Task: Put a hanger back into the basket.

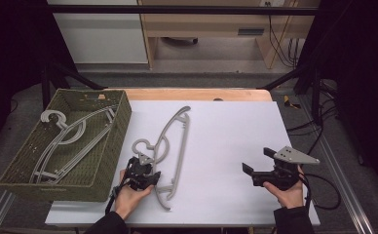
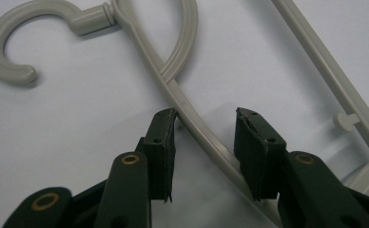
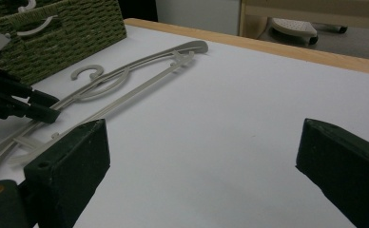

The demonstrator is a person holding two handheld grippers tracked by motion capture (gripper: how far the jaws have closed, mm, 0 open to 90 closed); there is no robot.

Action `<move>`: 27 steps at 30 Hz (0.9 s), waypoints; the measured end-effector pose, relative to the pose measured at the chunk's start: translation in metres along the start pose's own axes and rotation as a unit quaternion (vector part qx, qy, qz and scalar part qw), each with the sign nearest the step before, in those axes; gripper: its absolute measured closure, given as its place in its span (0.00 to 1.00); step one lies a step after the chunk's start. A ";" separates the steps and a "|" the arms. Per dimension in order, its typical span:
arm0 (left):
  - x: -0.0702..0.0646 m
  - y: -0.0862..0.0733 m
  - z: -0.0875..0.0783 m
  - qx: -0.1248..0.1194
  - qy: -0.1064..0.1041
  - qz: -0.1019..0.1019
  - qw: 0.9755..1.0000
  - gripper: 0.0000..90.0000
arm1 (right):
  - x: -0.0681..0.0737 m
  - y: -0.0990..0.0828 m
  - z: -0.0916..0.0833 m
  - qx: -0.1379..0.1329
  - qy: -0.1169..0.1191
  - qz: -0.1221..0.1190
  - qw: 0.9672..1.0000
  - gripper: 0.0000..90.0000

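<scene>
Gripping stage: the left tongs (image 2: 205,156) straddle the curved arm of the grey hanger (image 1: 170,146) on the counter (image 1: 226,126), jaws partly open. One pad looks to touch the arm, while the other stands clear, so nothing is clamped.
Left tongs in high view: the left tongs (image 1: 145,176) sit at the hanger's near end, just below its hook.
Right tongs: the right tongs (image 1: 255,168) hover well to the right of the hanger, jaws wide apart and holding nothing; in the right gripper view only bare counter lies between them (image 3: 199,156).
Hanger position: flat on the white counter, hook toward the person, far tip pointing away, just right of the woven basket (image 1: 119,141).
Basket contents: at least one more grey hanger (image 1: 65,141) already lies inside, left of the loose one.
Done so far: by the look of it, part of the sorting is finished, since the basket holds hangers.
Left to do: likely closing on the arm, lifting the loose hanger and setting it in the basket.
Writing: no brand, label or readable lettering can be made out on the hanger, basket or tongs.
Beyond the hanger: a wooden counter edge (image 1: 197,93), then furniture and cables on the floor.
</scene>
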State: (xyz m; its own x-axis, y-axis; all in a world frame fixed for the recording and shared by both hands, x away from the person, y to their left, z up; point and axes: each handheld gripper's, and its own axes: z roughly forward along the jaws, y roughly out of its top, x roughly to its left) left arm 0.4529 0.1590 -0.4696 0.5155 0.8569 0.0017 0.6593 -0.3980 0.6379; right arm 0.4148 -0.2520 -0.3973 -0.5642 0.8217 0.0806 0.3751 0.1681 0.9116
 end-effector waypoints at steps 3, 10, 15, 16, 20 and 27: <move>0.000 0.003 0.001 0.005 0.000 0.010 1.000 0.67 | 0.001 0.000 0.001 0.000 -0.001 0.002 1.000 0.05; 0.006 0.011 0.009 -0.009 0.005 0.010 1.000 0.74 | 0.001 0.000 0.001 0.000 0.000 0.002 1.000 0.05; 0.007 0.008 0.006 -0.017 -0.003 -0.004 1.000 0.75 | 0.000 0.000 0.000 0.000 -0.001 0.002 1.000 0.05; 0.007 0.007 0.005 -0.019 -0.007 -0.009 1.000 0.74 | 0.000 0.000 -0.001 0.000 0.000 0.001 1.000 0.05; 0.004 -0.003 -0.008 -0.022 -0.031 -0.024 0.999 0.62 | 0.000 0.001 -0.003 -0.004 0.001 0.002 1.000 0.05; -0.011 -0.014 -0.012 -0.003 -0.044 -0.015 0.999 0.52 | 0.000 0.001 -0.003 -0.003 0.001 0.001 1.000 0.05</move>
State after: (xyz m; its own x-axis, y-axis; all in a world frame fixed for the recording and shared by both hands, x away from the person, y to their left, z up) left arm 0.4318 0.1589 -0.4694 0.5420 0.8361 -0.0846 0.6722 -0.3709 0.6408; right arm 0.4127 -0.2531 -0.3952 -0.5657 0.8204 0.0834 0.3714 0.1632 0.9140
